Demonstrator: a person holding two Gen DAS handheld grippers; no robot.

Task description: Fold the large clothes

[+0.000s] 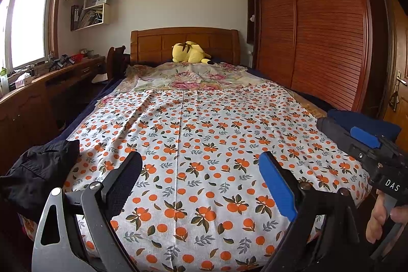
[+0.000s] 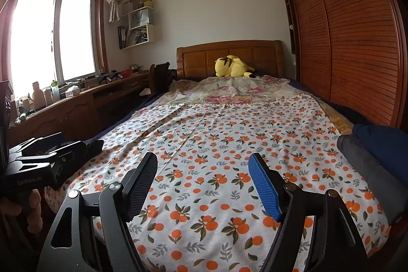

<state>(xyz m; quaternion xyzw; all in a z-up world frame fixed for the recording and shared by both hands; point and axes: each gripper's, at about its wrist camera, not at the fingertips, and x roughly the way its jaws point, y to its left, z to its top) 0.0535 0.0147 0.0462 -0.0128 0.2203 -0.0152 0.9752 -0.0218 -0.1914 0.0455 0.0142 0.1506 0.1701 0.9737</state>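
Basically hovered both grippers, left point(image 1: 200, 165) and right point(image 2: 202, 166), jaws spread wide, grasping nothing, above orange-print sheet point(image 1: 204, 124); black garment point(image 1: 38, 170) at left.

The left gripper point(image 1: 201, 165) points forward and slightly downward, its jaws spread wide with nothing between them. The right gripper point(image 2: 204, 167) is level beside it, jaws likewise spread and empty. A hand point(image 1: 380, 218) wraps the right gripper's handle; another hand point(image 2: 30, 208) grips the left's.
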